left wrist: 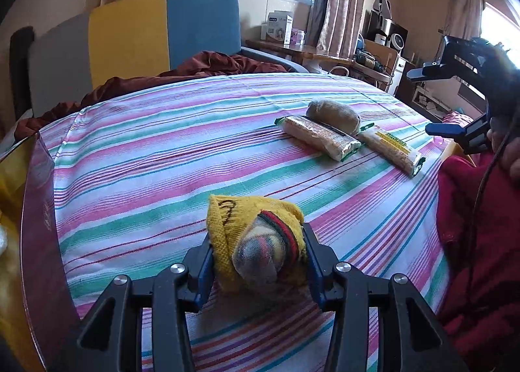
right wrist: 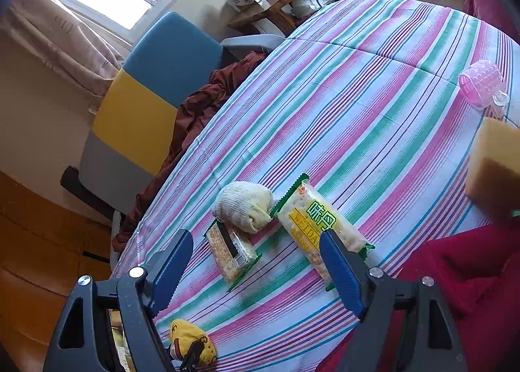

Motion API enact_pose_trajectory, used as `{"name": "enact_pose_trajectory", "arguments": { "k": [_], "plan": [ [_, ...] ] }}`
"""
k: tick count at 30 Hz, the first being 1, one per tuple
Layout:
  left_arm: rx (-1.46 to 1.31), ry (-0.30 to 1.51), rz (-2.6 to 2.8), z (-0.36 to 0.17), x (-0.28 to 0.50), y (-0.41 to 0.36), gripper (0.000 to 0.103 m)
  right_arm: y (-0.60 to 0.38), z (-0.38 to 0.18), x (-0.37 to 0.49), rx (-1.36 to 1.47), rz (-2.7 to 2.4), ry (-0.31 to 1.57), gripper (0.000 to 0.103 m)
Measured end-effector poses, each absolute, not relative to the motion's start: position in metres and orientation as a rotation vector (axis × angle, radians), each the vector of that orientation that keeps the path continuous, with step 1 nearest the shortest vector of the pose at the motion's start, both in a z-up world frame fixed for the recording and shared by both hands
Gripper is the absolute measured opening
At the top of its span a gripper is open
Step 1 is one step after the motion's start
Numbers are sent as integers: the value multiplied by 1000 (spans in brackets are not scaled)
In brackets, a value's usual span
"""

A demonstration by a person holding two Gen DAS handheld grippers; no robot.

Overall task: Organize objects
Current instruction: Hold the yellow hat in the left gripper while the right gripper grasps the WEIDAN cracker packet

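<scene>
Left wrist view: left gripper [left wrist: 258, 260] jaws clamp the yellow sock bundle [left wrist: 256, 242] at 6 o'clock; right gripper [right wrist: 256, 266] jaws gape wide, empty

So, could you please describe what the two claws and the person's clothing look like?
Both the left claw and right claw have black angular frames, silver bolts and blue ridged finger pads. A dark cable runs beside a red sleeve.

The right gripper [right wrist: 256, 261] hangs with jaws apart above the striped bedsheet [right wrist: 373, 96], nothing between them. Beneath lie two snack packets [right wrist: 232, 253] [right wrist: 320, 225] flanking a rolled white sock [right wrist: 245, 204]. A pink hair roller [right wrist: 481, 83] sits well apart.
</scene>
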State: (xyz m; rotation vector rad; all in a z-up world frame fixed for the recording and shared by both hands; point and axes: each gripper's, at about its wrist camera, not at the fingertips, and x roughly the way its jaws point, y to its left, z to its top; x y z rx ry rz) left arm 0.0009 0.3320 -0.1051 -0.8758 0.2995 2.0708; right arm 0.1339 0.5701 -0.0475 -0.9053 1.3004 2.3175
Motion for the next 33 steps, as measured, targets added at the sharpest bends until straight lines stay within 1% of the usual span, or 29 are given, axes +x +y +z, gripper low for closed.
{"name": "enact_pose_trajectory", "arguments": {
  "k": [12,19,21,25,28,30,33],
  "plan": [
    [-875,262,2063,-108,-1,330,49,571,-49,129,-968,2287,1280,82],
    [-880,244,2058,-109,-2,329,50,569,-59,114,-1152,2223,1233,82],
    [-881,239,2056,-109,-2,329,50,568,-60,113,-1168,2218,1226,82],
    [-882,233,2054,-109,-3,329,50,571,-64,115,-1172,2195,1270,82],
    [-883,228,2052,-110,-3,329,50,570,-66,110,-1230,2163,1250,82],
    [-884,227,2052,-110,-3,329,50,571,-71,101,-1336,2106,1198,82],
    [-887,220,2048,-110,-4,328,50,567,-75,79,-1563,2054,979,82]
  ]
}}
